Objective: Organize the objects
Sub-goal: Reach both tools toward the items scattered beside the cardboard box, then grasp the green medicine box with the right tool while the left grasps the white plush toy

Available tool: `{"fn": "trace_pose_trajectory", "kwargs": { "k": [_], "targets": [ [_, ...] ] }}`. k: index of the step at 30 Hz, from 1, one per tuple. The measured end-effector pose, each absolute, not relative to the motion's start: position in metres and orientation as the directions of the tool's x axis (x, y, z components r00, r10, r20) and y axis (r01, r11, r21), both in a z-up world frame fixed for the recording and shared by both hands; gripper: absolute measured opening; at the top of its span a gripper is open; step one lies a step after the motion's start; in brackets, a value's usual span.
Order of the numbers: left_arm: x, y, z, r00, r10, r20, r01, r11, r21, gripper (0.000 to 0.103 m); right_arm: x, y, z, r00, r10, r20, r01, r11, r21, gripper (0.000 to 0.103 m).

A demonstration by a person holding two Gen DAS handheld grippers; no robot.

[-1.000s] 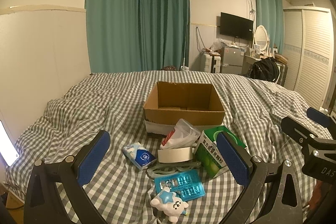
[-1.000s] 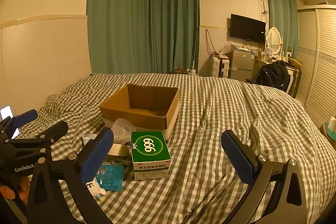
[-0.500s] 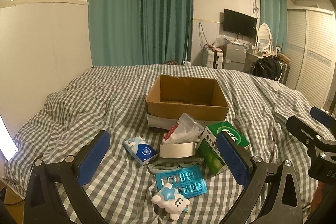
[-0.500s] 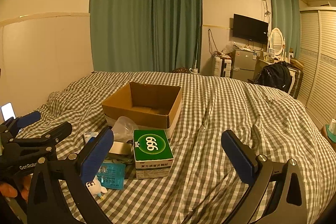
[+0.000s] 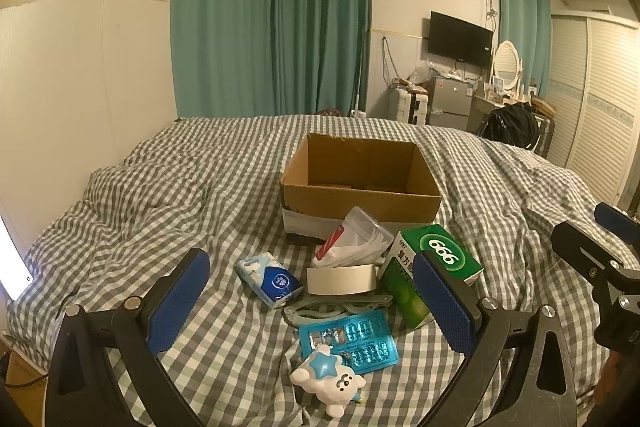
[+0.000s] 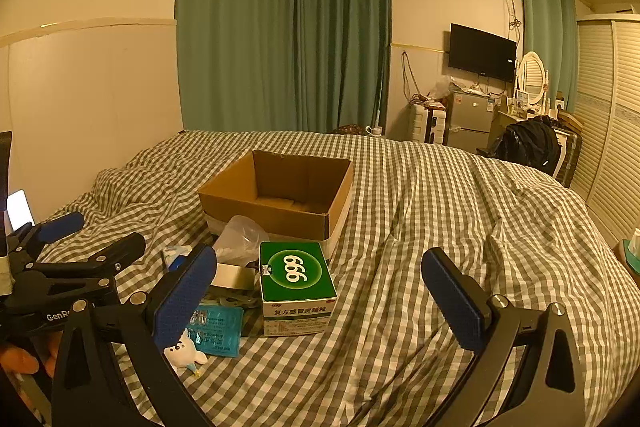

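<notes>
An open cardboard box [image 5: 360, 187] [image 6: 280, 195] sits on the checked bed. In front of it lies a small heap: a green medicine box [image 5: 436, 267] [image 6: 296, 283], a clear plastic container [image 5: 360, 239], a roll of tape [image 5: 340, 279], a blue tissue pack [image 5: 268, 279], a teal blister card [image 5: 352, 339] and a white toy with a blue star [image 5: 328, 383]. My left gripper [image 5: 312, 307] hangs open above the heap, nothing between its fingers. My right gripper [image 6: 320, 299] is open too, over the green box and the bare quilt to its right.
The grey checked quilt [image 6: 460, 227] spreads wide and rumpled to the right. A cream wall panel [image 5: 80, 87] runs along the left. Beyond the bed stand teal curtains [image 5: 272, 19], a small fridge [image 6: 468, 119], a black backpack [image 6: 528, 143] and louvred wardrobe doors [image 6: 608, 115].
Both grippers have tilted and shifted slightly, so the box and the heap sit a little higher and closer in view. Both stay open and nothing was picked up.
</notes>
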State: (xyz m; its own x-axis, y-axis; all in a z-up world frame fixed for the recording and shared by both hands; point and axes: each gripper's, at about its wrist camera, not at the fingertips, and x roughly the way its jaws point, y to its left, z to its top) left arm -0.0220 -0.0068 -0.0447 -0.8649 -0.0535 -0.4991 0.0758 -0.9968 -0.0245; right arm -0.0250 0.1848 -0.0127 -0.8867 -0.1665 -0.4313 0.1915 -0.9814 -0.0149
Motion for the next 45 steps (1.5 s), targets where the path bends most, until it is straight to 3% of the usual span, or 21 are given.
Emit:
{"fn": "trace_pose_trajectory", "kwargs": {
  "k": [18, 28, 34, 38, 44, 45],
  "targets": [
    [-0.029, -0.022, -0.067, -0.82, -0.089, -0.565, 0.129, -0.991, -0.031, 0.103, -0.033, 0.185, -0.026, -0.866, -0.179, -0.467, 0.207, -0.978, -0.009, 0.103],
    [-0.036, 0.011, -0.138, -0.671, -0.016, -0.741, 0.03, -1.0, -0.006, 0.103, -0.052, 0.193, -0.058, -0.826, -0.176, -0.535, 0.207, -0.978, 0.002, 0.103],
    [-0.043, 0.024, -0.165, -0.62, 0.002, -0.785, -0.024, -1.0, 0.016, 0.088, -0.084, 0.179, -0.088, -0.747, -0.246, -0.618, 0.285, -0.958, 0.036, 0.103],
    [-0.044, 0.017, -0.173, -0.607, -0.018, -0.795, -0.004, -1.0, 0.026, 0.065, -0.106, 0.163, -0.107, -0.704, -0.254, -0.663, 0.314, -0.949, 0.029, 0.103],
    [-0.039, 0.008, -0.172, -0.613, 0.021, -0.79, 0.002, -1.0, -0.028, 0.065, -0.136, 0.157, -0.126, -0.66, -0.243, -0.711, 0.315, -0.949, 0.032, 0.102],
    [-0.038, 0.008, -0.169, -0.618, 0.02, -0.786, 0.003, -1.0, -0.027, 0.065, -0.138, 0.157, -0.128, -0.647, -0.256, -0.719, 0.322, -0.946, 0.047, 0.093]
  ]
}}
